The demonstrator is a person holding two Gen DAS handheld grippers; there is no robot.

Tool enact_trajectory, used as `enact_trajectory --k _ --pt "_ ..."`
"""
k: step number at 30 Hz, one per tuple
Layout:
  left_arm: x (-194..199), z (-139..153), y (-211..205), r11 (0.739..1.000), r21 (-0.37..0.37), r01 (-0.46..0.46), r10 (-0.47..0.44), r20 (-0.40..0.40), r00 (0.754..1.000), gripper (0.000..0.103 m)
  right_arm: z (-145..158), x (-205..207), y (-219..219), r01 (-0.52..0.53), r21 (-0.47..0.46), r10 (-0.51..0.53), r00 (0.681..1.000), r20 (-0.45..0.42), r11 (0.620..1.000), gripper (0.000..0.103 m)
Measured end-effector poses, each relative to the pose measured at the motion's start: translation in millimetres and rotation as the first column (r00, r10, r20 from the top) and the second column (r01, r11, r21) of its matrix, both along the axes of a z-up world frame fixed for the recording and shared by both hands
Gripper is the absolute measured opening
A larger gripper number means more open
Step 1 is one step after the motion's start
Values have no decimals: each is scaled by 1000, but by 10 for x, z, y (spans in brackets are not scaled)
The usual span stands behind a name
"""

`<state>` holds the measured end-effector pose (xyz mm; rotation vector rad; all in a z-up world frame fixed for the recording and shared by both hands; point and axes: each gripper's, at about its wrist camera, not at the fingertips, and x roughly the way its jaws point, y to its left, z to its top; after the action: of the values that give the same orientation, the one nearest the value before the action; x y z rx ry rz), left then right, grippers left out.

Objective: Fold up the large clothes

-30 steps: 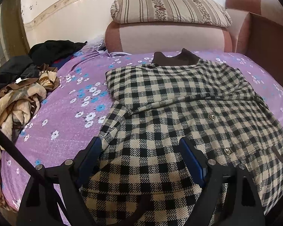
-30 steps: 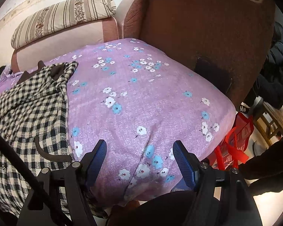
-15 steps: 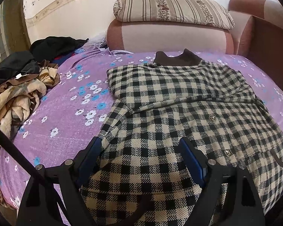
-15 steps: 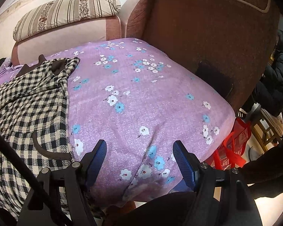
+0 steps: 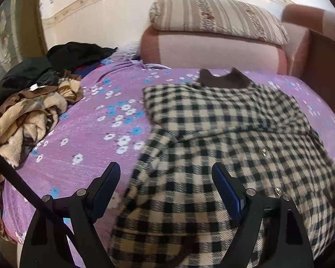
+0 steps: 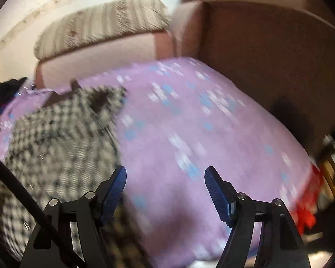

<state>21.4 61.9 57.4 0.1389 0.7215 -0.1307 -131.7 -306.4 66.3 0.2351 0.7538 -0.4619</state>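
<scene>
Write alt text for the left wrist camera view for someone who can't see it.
The open left gripper points over the near hem of a black-and-cream checked coat spread on a purple floral bedsheet. Crumpled clothes lie at the left, with a striped pillow behind.

Left tool: two matte black angular finger arms, each faced on its inner side with a blue pad; round silver screw heads sit on the top of each arm near the pad base. A black cable runs diagonally across the lower left corner. Right tool: same black arms; blue pads show fine ribbing; paired silver screws on each arm; a black cable crosses at lower left.
</scene>
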Motion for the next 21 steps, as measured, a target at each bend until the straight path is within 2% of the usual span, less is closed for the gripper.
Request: enact_trajectory --k 4,7,9,10,15,16,17,18,21 --pt "122 -1 172 998 -15 -54 54 -14 998 83 127 758 148 -93 -50 93 996 1 994 77" --pt "230 -47 276 996 -29 -85 84 -46 995 83 55 1420 185 -136 11 136 991 -7 991 76" --pt "287 -80 320 995 -35 -93 91 -64 994 83 -48 1742 243 -154 64 155 988 -17 986 65" --pt "319 -95 341 995 -35 -97 94 -69 993 83 -127 1916 274 -165 100 168 985 -24 981 63" --pt "431 -167 405 993 -21 -112 110 -88 990 83 -485 2583 311 -134 162 150 984 -94 978 63" --pt "442 -176 421 993 -26 -114 111 -94 989 83 -568 2694 291 -124 188 148 982 -117 974 59" --pt "448 -183 441 993 -31 -115 112 -96 989 83 -639 2772 267 -125 229 157 979 -128 965 20" --pt "459 -188 451 993 -30 -117 113 -97 989 83 -688 2820 242 -124 261 166 975 -145 957 7" --pt "517 -214 448 992 -18 -122 120 -103 987 83 -692 2821 150 -46 166 77 980 -186 985 7"
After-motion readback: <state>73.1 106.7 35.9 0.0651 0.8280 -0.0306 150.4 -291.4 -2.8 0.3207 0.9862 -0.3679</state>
